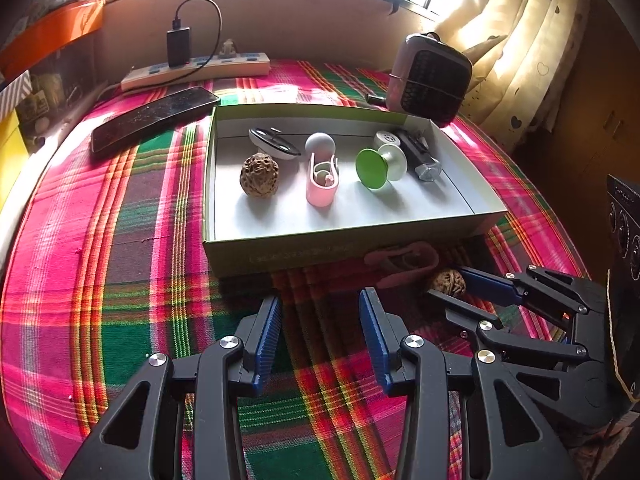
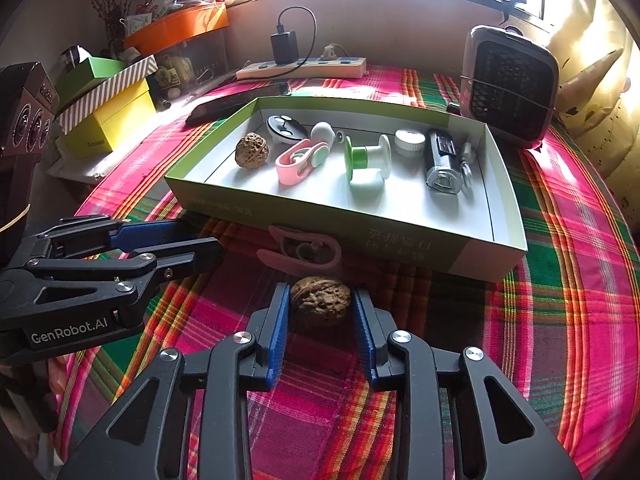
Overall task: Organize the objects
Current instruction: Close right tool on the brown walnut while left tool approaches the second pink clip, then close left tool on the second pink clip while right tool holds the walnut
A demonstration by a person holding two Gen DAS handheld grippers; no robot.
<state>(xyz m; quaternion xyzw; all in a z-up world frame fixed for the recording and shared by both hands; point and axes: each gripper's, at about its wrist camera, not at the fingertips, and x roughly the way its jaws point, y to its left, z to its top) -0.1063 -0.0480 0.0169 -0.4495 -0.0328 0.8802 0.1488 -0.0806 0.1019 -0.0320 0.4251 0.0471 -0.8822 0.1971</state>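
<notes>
A wrinkled brown walnut (image 2: 320, 300) sits on the cloth between my right gripper's (image 2: 321, 312) pads. Beyond it, a pink clip (image 2: 300, 254) lies flat against the box (image 2: 360, 232)

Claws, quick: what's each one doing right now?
Left claw: open, nothing between its fingers.
Right claw: around the loose walnut on the cloth; whether the pads grip it cannot be told.

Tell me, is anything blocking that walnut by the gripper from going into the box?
Partly. The pink clip lies on the cloth between the walnut and the box, whose near wall also rises in front. Nothing sits between the right gripper and the walnut, which is already between its fingers.
</notes>
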